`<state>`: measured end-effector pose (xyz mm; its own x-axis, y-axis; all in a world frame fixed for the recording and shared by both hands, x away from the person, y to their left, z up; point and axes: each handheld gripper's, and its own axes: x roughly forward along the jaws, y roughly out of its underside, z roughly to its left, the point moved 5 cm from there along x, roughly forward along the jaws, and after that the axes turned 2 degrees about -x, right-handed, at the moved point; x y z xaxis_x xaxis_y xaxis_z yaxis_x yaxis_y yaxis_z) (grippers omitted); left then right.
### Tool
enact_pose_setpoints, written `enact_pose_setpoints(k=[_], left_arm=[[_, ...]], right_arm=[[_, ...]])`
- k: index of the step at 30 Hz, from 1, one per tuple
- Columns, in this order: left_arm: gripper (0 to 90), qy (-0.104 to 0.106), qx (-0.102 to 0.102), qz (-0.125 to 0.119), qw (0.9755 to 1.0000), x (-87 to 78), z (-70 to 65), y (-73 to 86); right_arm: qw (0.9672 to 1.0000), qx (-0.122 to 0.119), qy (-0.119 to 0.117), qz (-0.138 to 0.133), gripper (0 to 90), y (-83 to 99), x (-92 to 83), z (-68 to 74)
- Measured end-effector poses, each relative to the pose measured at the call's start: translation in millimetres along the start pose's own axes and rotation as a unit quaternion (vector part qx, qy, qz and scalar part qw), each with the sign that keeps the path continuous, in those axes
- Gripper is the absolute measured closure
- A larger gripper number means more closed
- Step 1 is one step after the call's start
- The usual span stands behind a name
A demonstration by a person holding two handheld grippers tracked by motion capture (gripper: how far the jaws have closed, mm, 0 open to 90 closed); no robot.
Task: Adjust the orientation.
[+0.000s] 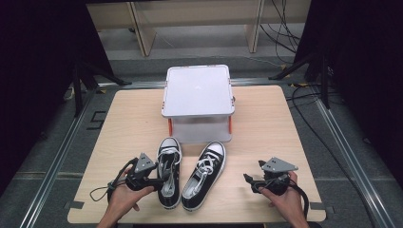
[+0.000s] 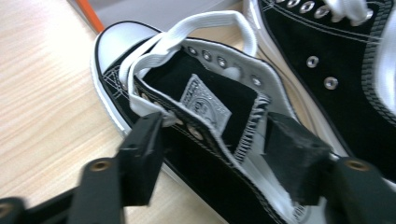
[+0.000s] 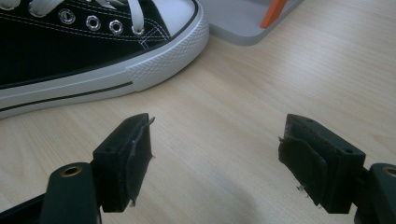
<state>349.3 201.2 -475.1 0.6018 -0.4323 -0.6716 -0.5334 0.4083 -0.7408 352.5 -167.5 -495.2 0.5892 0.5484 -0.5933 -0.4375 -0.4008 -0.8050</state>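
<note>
Two black sneakers sit side by side at the near middle of the table [image 1: 266, 118], toes pointing far toward the closed white box [image 1: 198, 92]. Left shoe [image 1: 168, 172] has its laces pulled loose and the tongue [image 2: 205, 105] standing up, so the opening looks slackened; right shoe [image 1: 204, 175] is laced and untouched by either tool. My read: loosening on the left shoe is partly done, right shoe and anything involving the box is left. Left gripper [image 1: 161, 179] is at the left shoe's collar, held low and angled in from the left by the left hand [image 1: 124, 197]; jaws parted fairly wide, straddling the shoe's side wall, one jaw outside, one inside by the tongue. Pads don't look pressed on the fabric, so nothing gripped. Right gripper [image 1: 248, 181] rests low over bare wood, right of the right shoe, well apart from it, right hand [image 1: 285, 197] behind it; jaws wide, empty, pointing left toward that shoe's toe.
</note>
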Motion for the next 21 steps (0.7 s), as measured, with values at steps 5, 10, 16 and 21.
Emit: enact_pose_setpoints(k=[5,10,16,21], left_arm=[[51.8,-0.007,0.004,0.004,1.0000,4.0,2.5,2.1],[63.5,-0.003,0.024,0.001,0.9997,1.3,3.0,4.5],[76.1,-0.026,0.038,-0.012,0.9989,-1.1,12.2,7.6],[77.6,-0.026,0.030,-0.013,0.9991,-1.9,16.2,9.7]], right_arm=[[1.0000,-0.003,0.001,0.000,25.1,-0.1,0.1,-0.7],[1.0000,-0.002,0.000,-0.001,25.2,-0.1,-0.1,0.0],[1.0000,0.007,0.003,-0.001,25.2,0.2,-0.6,1.1],[1.0000,0.004,0.001,-0.002,25.2,0.0,0.0,1.0]])
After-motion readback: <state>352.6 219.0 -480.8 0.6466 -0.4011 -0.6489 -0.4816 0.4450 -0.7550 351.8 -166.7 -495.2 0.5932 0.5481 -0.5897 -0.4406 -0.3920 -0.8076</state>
